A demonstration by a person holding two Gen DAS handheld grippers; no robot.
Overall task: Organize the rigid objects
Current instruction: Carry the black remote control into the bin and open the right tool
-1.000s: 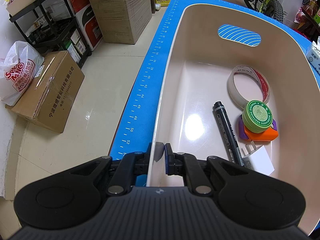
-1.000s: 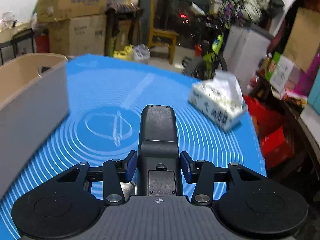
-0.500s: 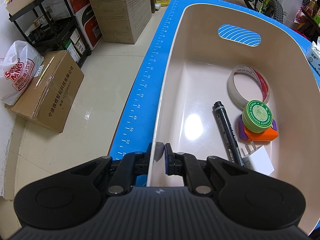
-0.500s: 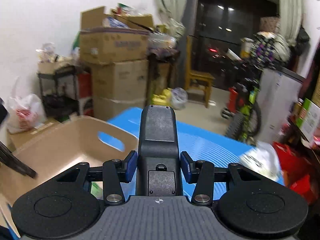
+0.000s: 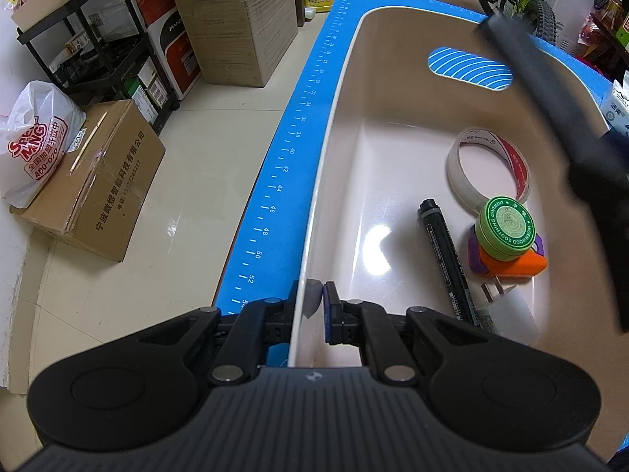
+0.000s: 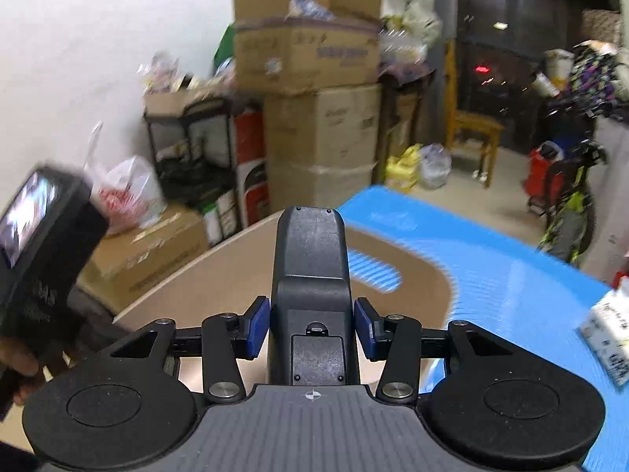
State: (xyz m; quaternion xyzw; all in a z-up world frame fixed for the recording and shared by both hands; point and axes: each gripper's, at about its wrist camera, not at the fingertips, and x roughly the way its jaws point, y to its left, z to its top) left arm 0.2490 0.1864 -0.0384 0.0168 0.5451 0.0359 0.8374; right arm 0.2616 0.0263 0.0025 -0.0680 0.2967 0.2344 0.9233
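My left gripper (image 5: 314,306) is shut on the near rim of the beige bin (image 5: 342,126). Inside the bin lie a tape roll (image 5: 456,173), a black marker (image 5: 444,251), a green ointment tin (image 5: 505,228) on an orange and purple piece (image 5: 519,265), and a white plug (image 5: 511,310). My right gripper (image 6: 312,326) is shut on a black remote control (image 6: 310,259), which points out over the bin (image 6: 220,271). In the left wrist view the remote (image 5: 550,98) shows as a blurred dark bar above the bin's right side.
The bin stands on a blue mat (image 5: 283,165) with a ruler edge. A tissue pack (image 6: 609,334) lies on the mat at the right. Cardboard boxes (image 5: 98,181), a shelf rack and a bicycle stand on the floor around. A hand (image 6: 15,358) holds the left gripper's body.
My right gripper has swung left and upward with the remote, from over the mat to over the bin. The remote now shows in the left wrist view. My left gripper has stayed put.
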